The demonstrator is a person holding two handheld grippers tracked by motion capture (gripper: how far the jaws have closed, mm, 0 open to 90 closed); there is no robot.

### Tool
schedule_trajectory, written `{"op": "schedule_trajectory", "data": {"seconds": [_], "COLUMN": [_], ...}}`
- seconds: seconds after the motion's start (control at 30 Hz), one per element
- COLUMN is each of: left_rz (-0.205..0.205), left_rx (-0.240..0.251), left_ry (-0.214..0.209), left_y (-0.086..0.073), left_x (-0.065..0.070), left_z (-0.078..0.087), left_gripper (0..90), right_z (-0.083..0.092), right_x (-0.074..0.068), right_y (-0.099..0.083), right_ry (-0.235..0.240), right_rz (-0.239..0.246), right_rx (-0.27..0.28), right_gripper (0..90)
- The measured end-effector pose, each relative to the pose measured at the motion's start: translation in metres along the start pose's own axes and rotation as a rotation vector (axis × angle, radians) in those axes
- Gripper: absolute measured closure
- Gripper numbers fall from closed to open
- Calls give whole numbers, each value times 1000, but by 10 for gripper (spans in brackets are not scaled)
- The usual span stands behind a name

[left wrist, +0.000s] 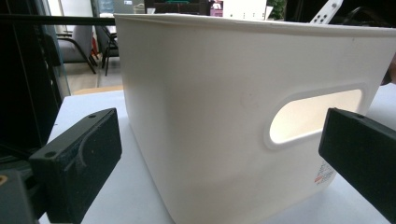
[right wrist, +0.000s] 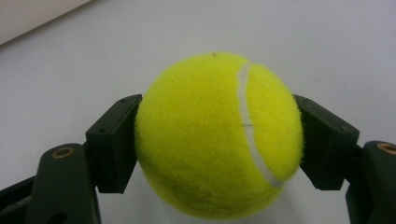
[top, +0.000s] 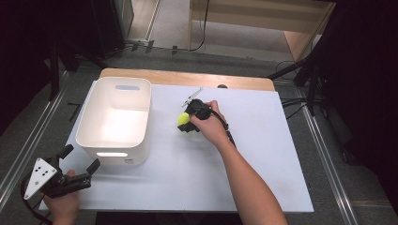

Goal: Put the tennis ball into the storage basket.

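Observation:
A yellow-green tennis ball with a white seam sits between the black jaws of my right gripper, which press on both of its sides. In the high view the ball is near the middle of the white table, with my right gripper and the hand behind it. A white plastic bin with handle slots stands at the table's left. My left gripper is held at the table's near left corner, open, its jaws wide apart and facing the near wall of the bin.
The white tabletop spreads to the right and toward the near edge. A wooden strip runs along the far edge. Black stands and cables lie on the floor beyond the right side.

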State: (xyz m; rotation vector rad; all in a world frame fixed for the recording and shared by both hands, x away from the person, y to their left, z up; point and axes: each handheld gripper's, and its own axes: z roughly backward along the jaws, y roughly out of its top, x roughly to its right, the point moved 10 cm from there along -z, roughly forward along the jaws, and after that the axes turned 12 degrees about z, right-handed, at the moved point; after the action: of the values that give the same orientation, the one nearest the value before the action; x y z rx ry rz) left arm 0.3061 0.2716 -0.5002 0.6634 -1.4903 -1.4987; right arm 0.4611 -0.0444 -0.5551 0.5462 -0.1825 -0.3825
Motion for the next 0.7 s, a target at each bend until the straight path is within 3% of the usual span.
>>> {"op": "schedule_trajectory", "data": {"seconds": [0.23, 0.7], "left_rz": [0, 0], "left_rx": [1, -2], "left_ry": [-1, 1], "left_y": [0, 0], "left_x": [0, 1], "left_z": [0, 0], "left_gripper": [0, 0], "right_z": [15, 36], "right_x": [-7, -20], "right_y": [7, 29], "right_ry": [33, 55], "right_rz": [28, 71], "right_rx": [32, 78], "right_gripper": [229, 229]}}
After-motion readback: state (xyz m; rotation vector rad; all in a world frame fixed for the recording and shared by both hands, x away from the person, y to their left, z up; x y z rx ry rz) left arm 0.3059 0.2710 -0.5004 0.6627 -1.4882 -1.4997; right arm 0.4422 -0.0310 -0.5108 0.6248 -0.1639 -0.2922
